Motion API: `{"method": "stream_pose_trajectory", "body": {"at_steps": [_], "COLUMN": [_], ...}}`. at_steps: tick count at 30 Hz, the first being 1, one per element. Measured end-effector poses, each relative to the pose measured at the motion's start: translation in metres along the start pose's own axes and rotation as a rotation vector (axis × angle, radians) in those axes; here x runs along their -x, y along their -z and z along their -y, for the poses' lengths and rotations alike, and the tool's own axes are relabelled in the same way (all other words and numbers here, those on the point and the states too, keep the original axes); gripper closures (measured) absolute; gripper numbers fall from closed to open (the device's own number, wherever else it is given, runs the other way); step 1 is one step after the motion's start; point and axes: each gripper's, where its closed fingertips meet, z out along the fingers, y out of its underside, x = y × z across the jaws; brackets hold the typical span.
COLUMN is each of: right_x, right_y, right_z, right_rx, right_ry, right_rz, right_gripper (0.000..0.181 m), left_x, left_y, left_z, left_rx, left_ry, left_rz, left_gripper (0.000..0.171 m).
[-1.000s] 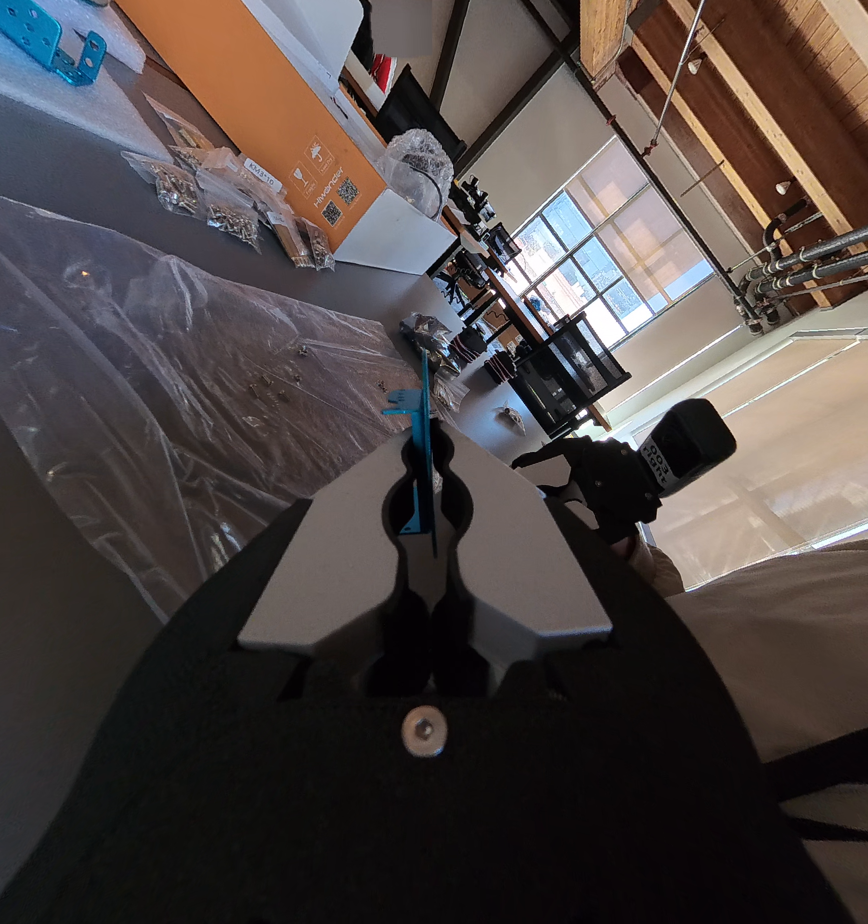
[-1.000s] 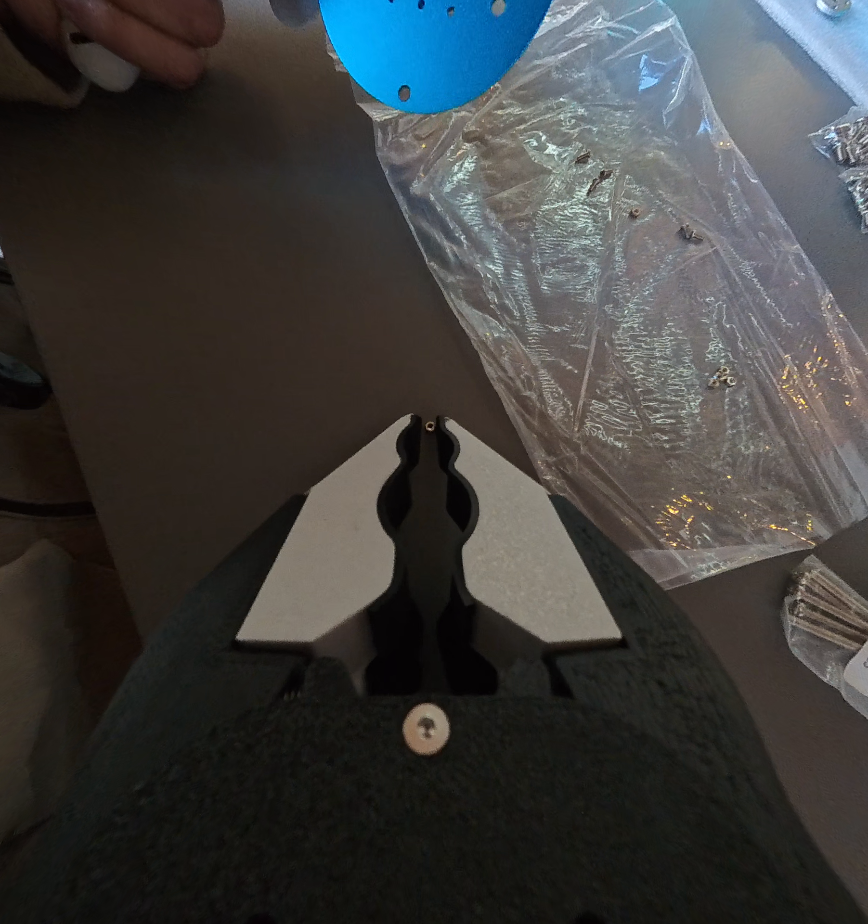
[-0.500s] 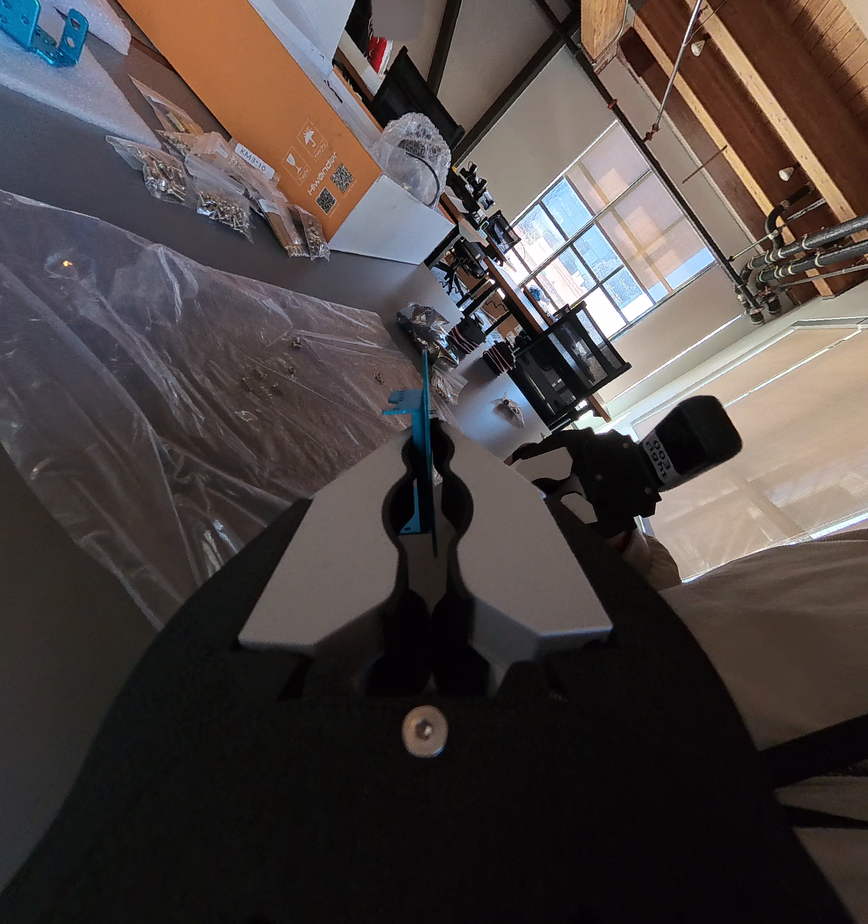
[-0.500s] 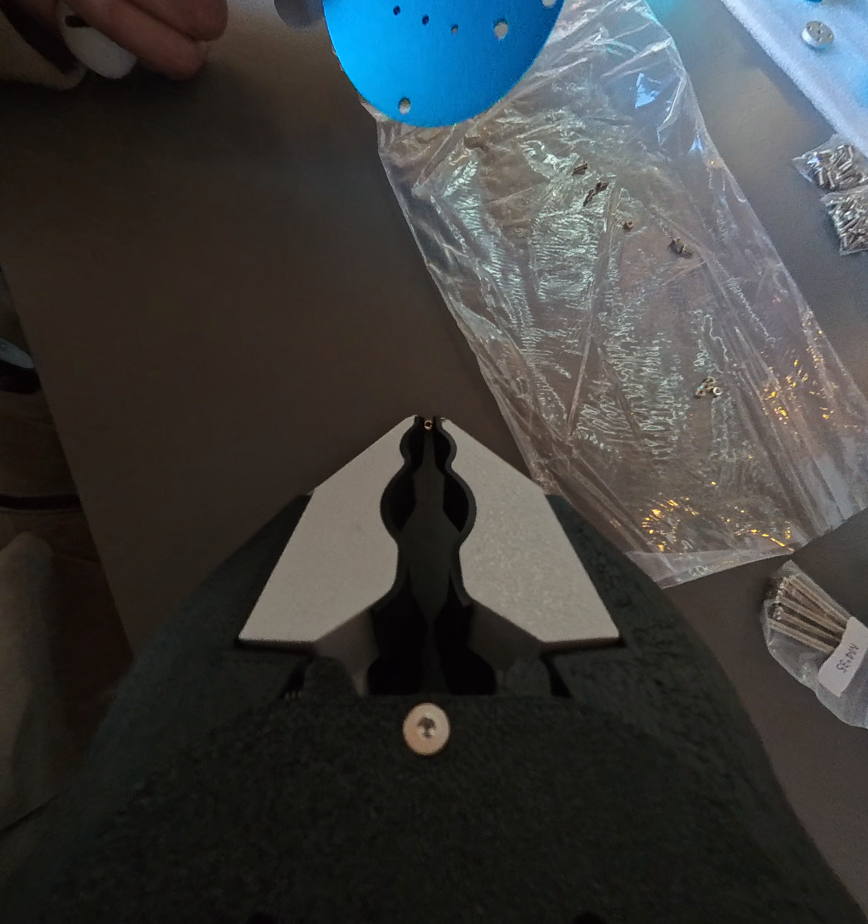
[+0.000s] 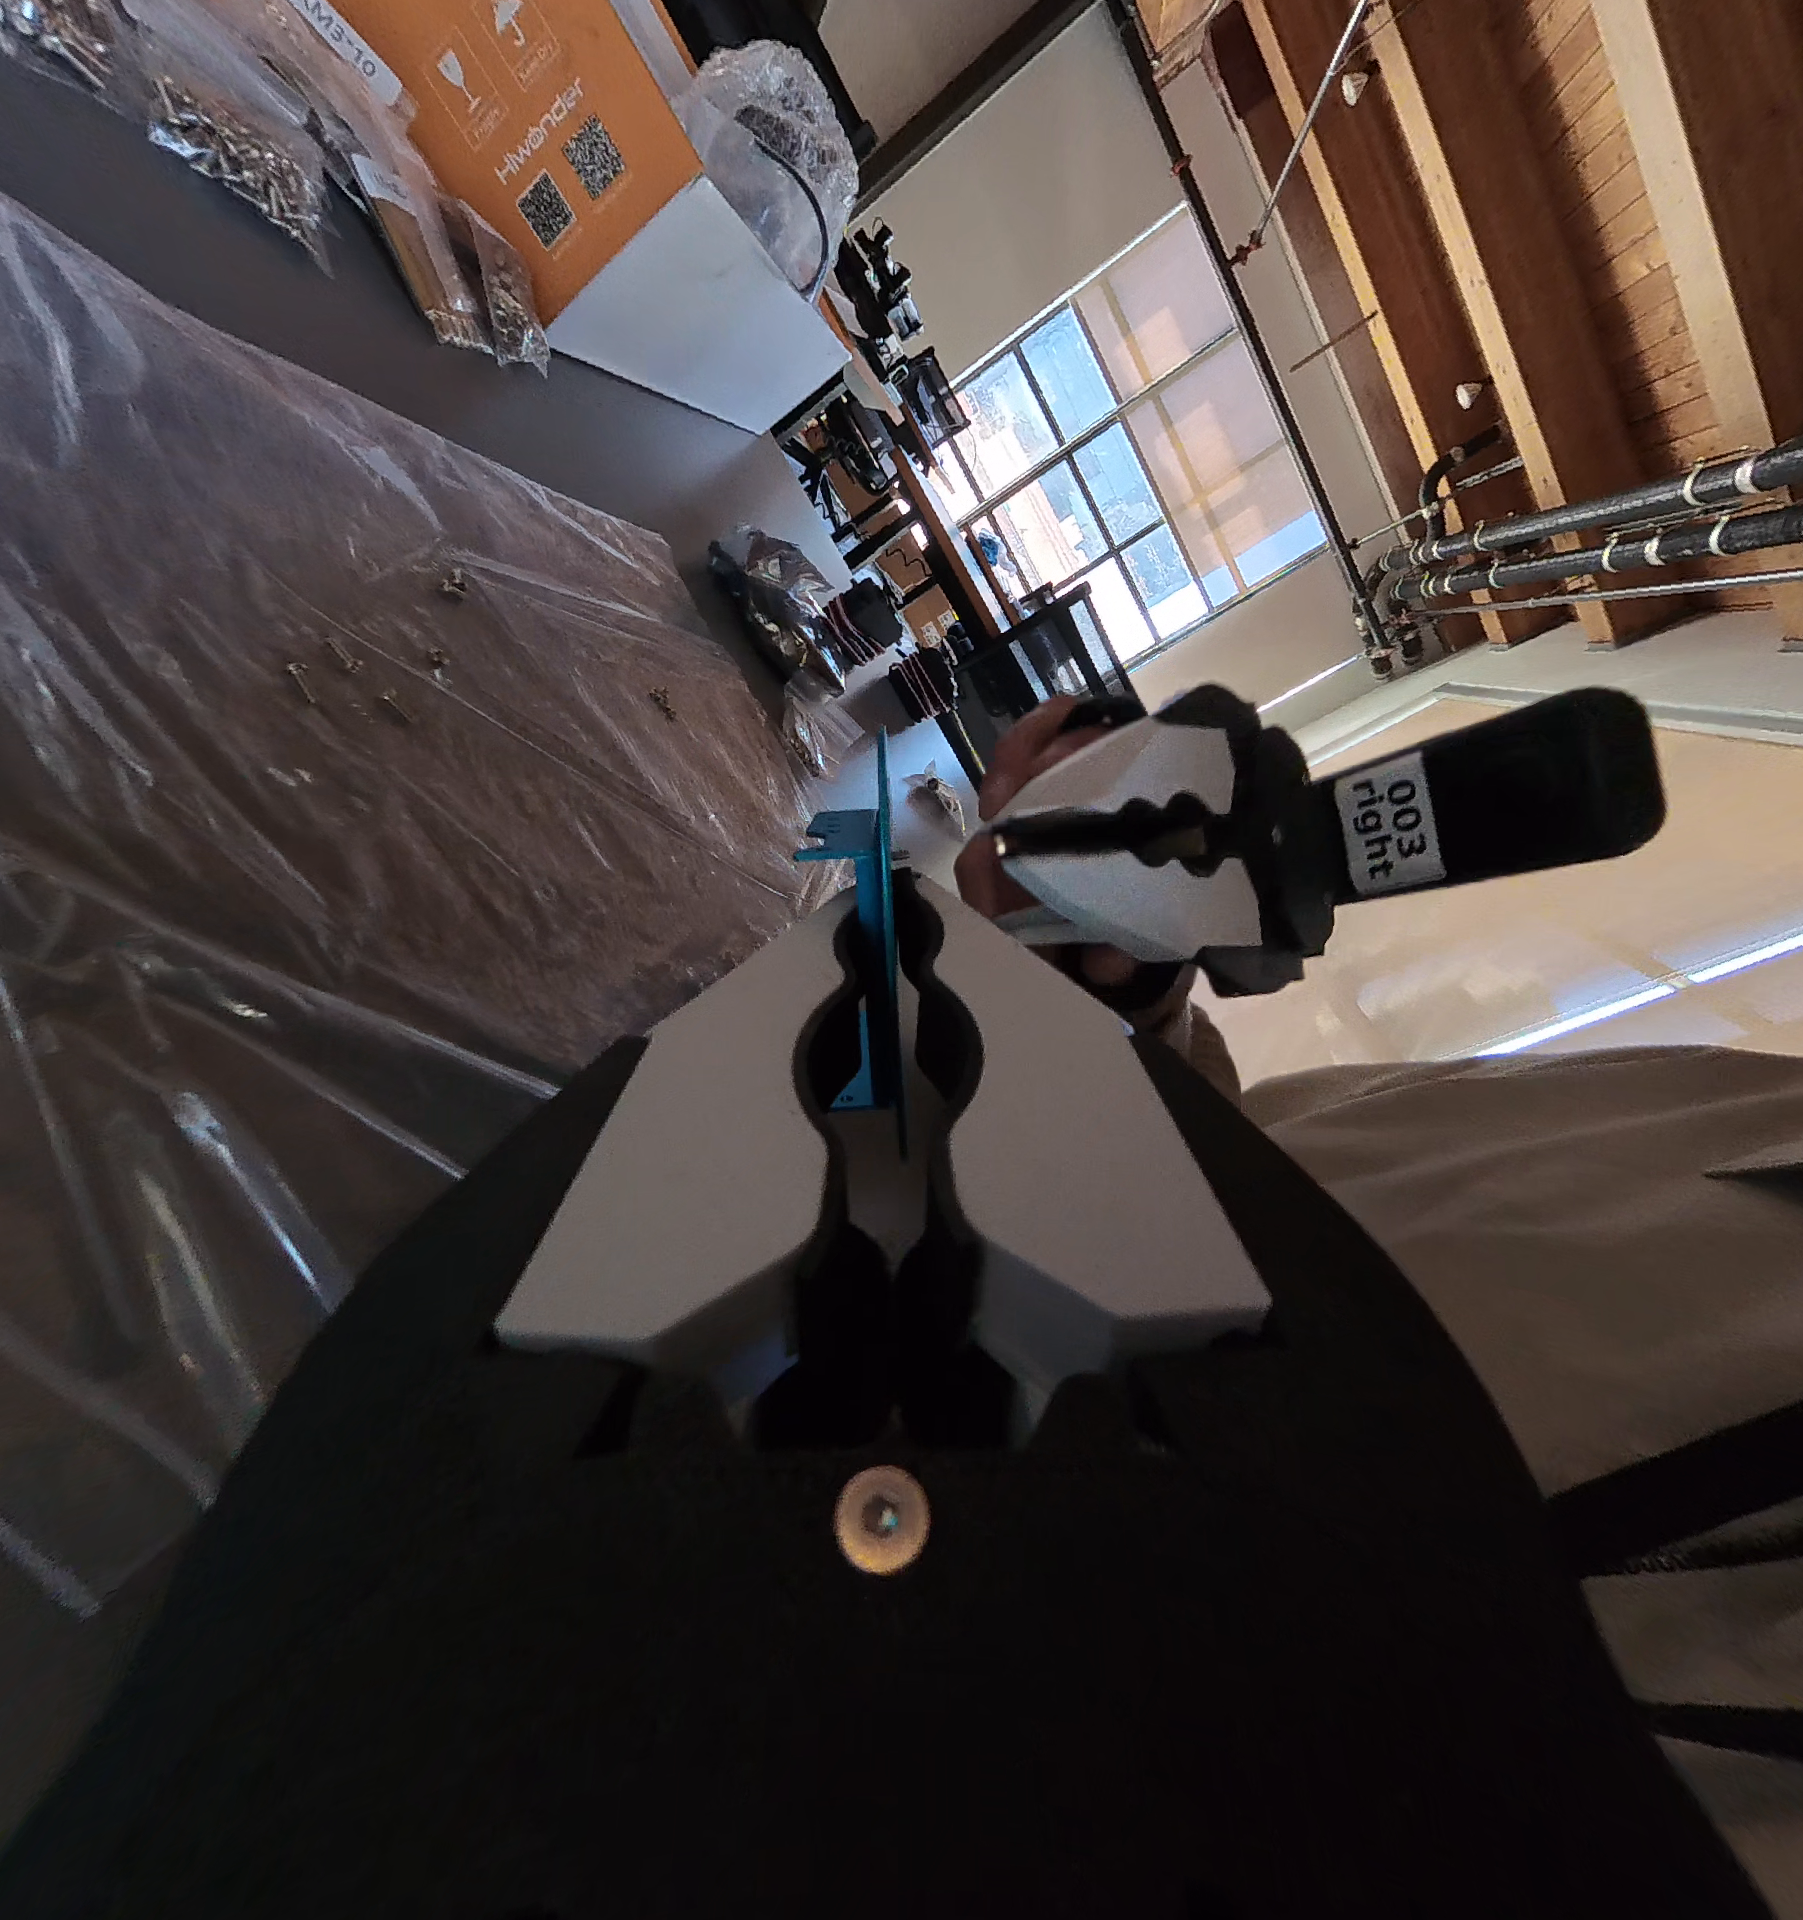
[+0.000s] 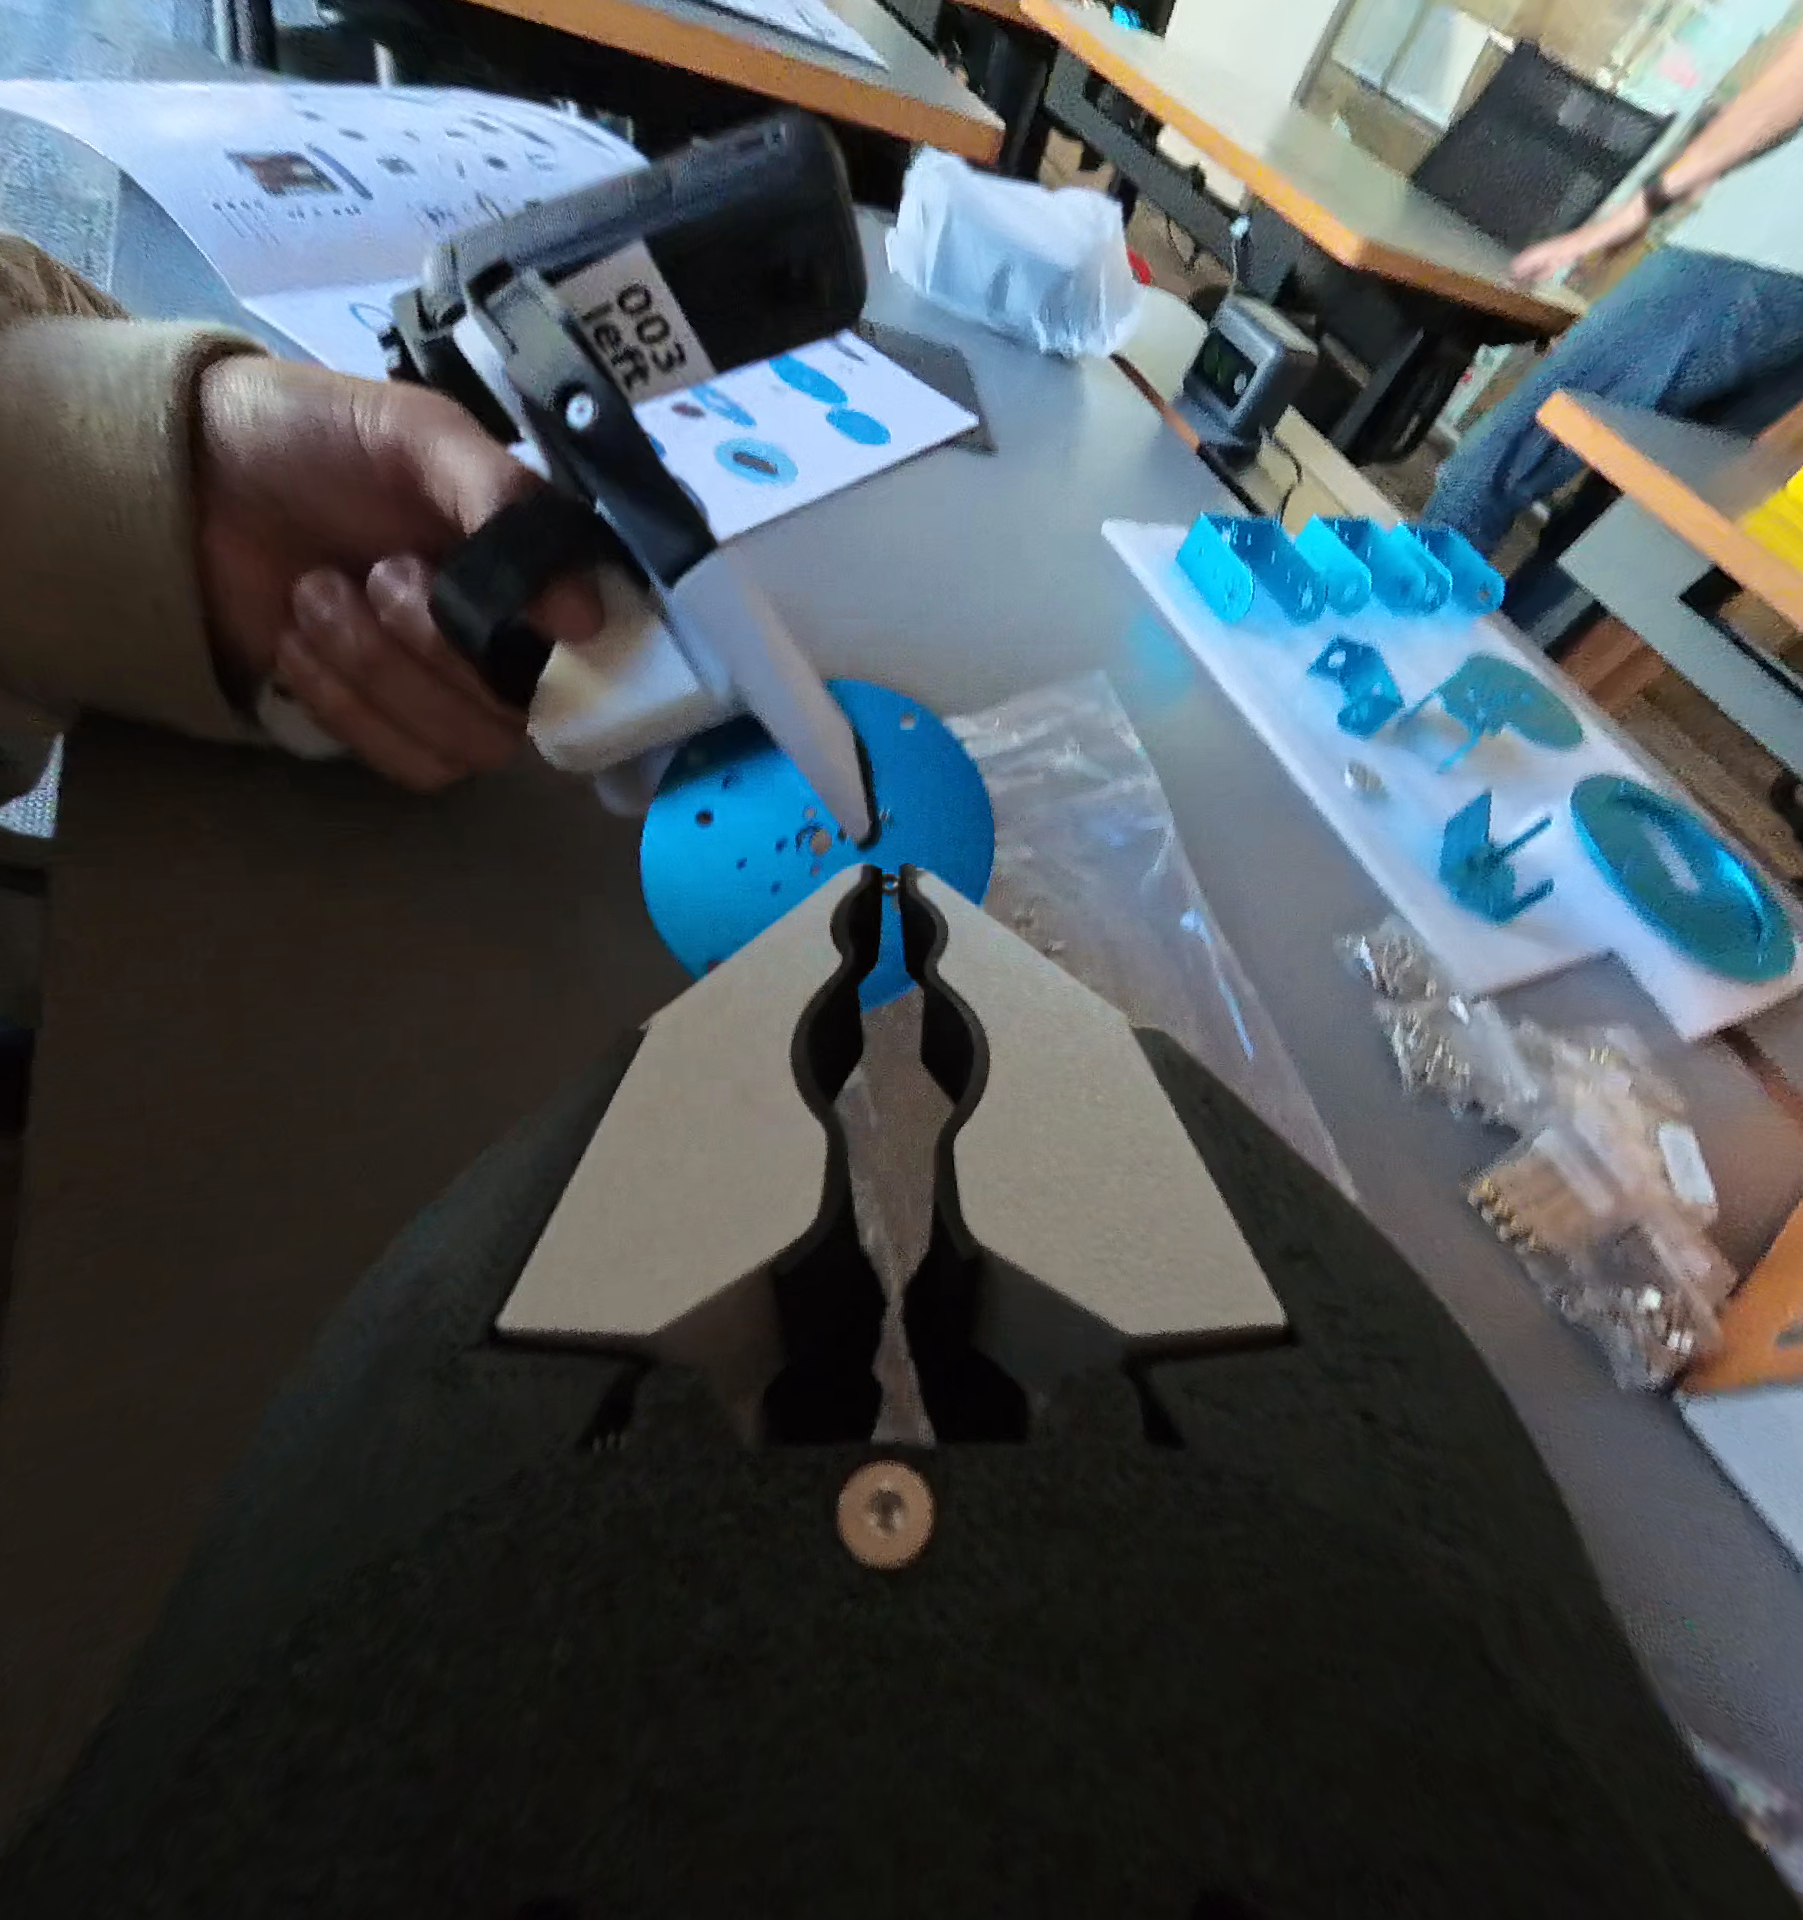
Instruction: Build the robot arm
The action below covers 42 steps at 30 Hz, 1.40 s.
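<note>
Blue disc (image 6: 762, 831), seen edge-on in the left wrist view, stood clamped between the left gripper's (image 5: 889, 883) closed jaws, held above the table (image 6: 284, 935). Right gripper (image 6: 884, 881) pinched a tiny screw (image 6: 890, 884) at its nearly closed tips, just in front of the disc's holed face, pointing at it.

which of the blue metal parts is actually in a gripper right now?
The blue perforated disc, clamped edge-on by the left gripper and held up off the table. The other blue parts all lie loose on the white sheet.
</note>
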Motion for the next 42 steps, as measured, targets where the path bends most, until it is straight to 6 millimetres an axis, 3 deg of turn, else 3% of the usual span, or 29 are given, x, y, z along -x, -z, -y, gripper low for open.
{"method": "stream_pose_trajectory", "body": {"at_steps": [3, 8, 42], "right_x": [-0.002, 0.002, 0.005], "right_y": [-0.014, -0.028, -0.034], "right_z": [0.009, 0.007, 0.010], "right_rx": [-0.002, 0.008, 0.053], "right_ry": [0.032, 0.016, -0.086], "right_rz": [0.048, 0.125, 0.369], "right_gripper": [0.179, 0.179, 0.179], "left_x": [-0.001, -0.002, -0.003], "left_y": [0.002, 0.004, 0.007], "left_z": [0.001, 0.003, 0.004], "left_rx": [-0.007, -0.017, -0.020], "left_ry": [0.011, 0.026, 0.087], "left_rz": [-0.013, -0.033, -0.073], "left_gripper": [0.171, 0.171, 0.171]}}
